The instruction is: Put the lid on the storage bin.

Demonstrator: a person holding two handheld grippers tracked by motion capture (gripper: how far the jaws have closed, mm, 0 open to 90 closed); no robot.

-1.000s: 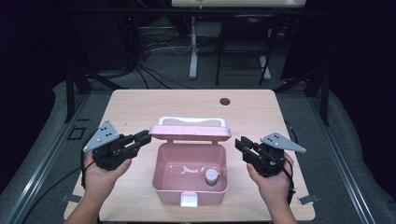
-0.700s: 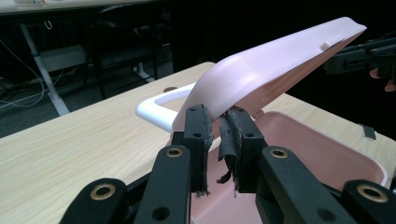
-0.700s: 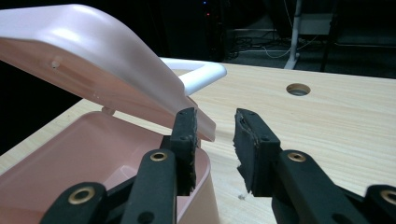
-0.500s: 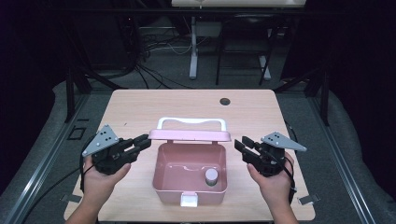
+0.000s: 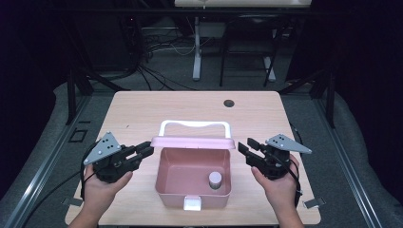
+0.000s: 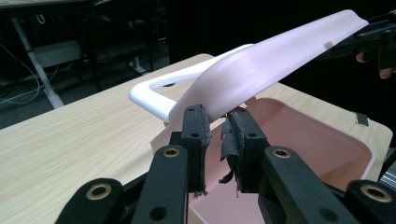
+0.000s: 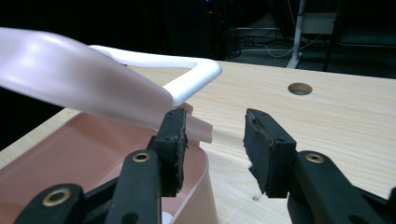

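A pink box [image 5: 177,176] stands open near the table's front edge, with a small grey-capped bottle [image 5: 215,179] inside at its right. Its pink lid [image 5: 192,142] with a white handle [image 5: 195,124] is raised and tilted over the box. My left gripper [image 5: 145,151] is at the lid's left corner, and in the left gripper view that corner of the lid [image 6: 271,65] sits pinched between the nearly closed pads of the left gripper [image 6: 217,119]. My right gripper [image 5: 246,146] is at the lid's right corner. Its jaws have just been opening. The lid [image 7: 79,88] ends beside the left pad, unpressed, in the right gripper [image 7: 215,126].
A white latch [image 5: 192,203] sits on the box's front wall. A round hole [image 5: 229,103] lies in the wooden tabletop at the back right. Bare wood stretches behind the box. Beyond the table are dark floor, cables and stand legs.
The right gripper's jaws have spread apart off the lid's right corner. The left gripper has shifted slightly toward the person. The lid stays raised.
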